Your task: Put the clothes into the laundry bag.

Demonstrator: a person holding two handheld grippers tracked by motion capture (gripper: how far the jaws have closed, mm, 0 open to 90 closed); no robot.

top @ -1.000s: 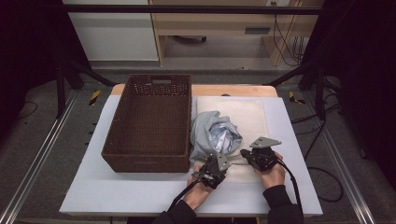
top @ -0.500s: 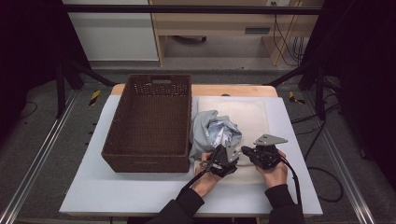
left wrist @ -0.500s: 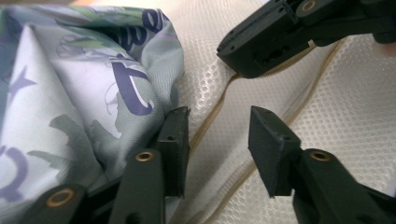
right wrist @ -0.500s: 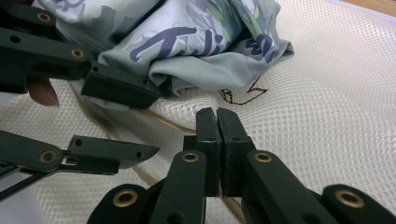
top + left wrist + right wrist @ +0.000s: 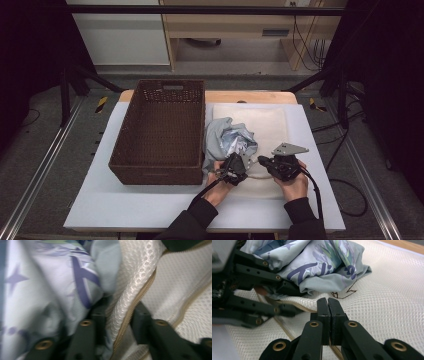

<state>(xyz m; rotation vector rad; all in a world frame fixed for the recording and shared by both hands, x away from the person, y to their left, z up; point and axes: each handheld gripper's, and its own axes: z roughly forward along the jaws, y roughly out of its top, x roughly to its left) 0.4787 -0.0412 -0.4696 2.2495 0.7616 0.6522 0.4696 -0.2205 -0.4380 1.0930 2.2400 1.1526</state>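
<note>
Beside the brown woven basket (image 5: 160,132), on its right, a white mesh laundry bag (image 5: 262,130) lies flat on the pale table top (image 5: 100,205), and a crumpled pale-blue printed garment (image 5: 227,142) sits on the bag's near-left part, touching the basket's right wall. The left gripper (image 5: 240,162) is at the garment's near edge, just off the basket's near-right corner. In the left gripper view its jaws stand partly apart and have just been closing; the bag's raised mesh edge with its tan zipper (image 5: 132,312) runs up between them, with the garment (image 5: 50,285) bunched against the left jaw. Whether the pads already press the mesh cannot be told. The right gripper (image 5: 261,161) lies farther from the basket, just beyond the left gripper, its tips nearly meeting the other's. In the right gripper view its jaws are closed tight, pinching the bag's zippered edge (image 5: 302,305) at their tips, lifting it slightly off the bag's lower layer. The left gripper (image 5: 290,298) shows there too, its two jaws spread above and below that same edge, right beside the garment (image 5: 319,262).
</note>
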